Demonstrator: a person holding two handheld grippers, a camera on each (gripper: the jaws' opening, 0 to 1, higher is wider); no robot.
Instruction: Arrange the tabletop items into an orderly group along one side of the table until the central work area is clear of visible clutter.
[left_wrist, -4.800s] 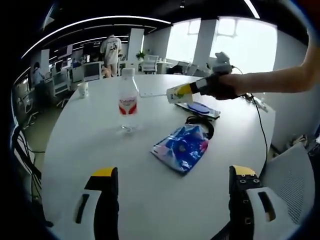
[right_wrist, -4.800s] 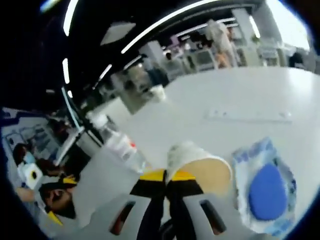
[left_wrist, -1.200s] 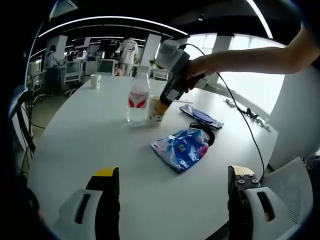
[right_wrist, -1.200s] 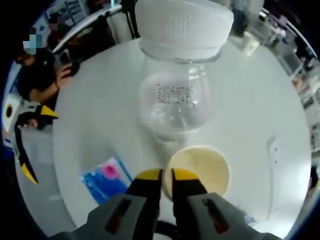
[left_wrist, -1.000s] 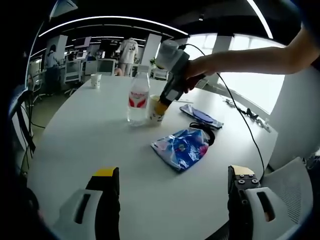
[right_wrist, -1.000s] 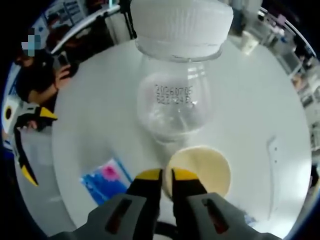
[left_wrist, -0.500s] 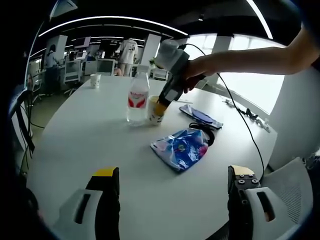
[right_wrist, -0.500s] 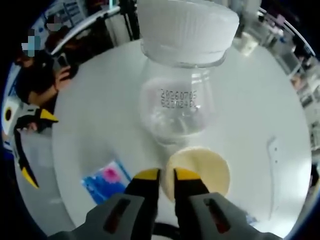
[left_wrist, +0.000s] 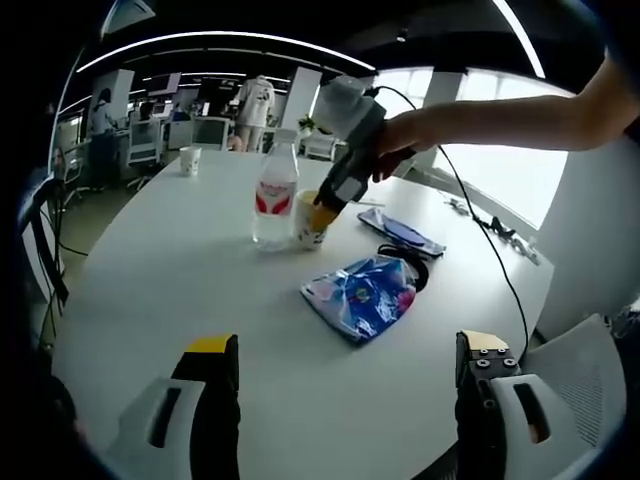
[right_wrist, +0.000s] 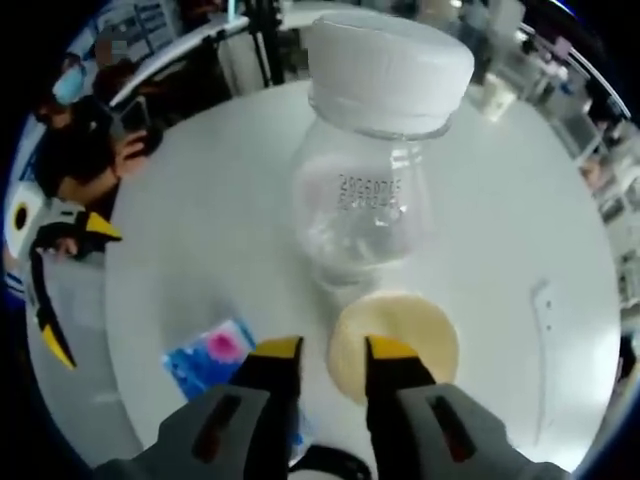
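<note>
In the left gripper view, the left tongs stand wide open over the near edge of the round white worktop, with nothing between the yellow-tipped jaws. Toward the far middle of the worktop a clear plastic water bottle with a red label and white cap stands upright, and a cream paper cup stands just beside it on its right. The right tongs, held in a person's hand, reach down to the cup's rim. Nearer the camera lies a blue and pink patterned pouch, with a black looped cord at its far side and a dark blue flat object beyond that. A small white cup stands well apart at the far left edge. In the right gripper view, looking steeply down, the right tongs are parted a little, with the near rim of the cream paper cup in the gap; the jaws do not appear to press on it. The water bottle rises right behind the cup, touching or almost touching it. The patterned pouch lies to the left of the jaws, and the left tongs show at the worktop's far left edge.
</note>
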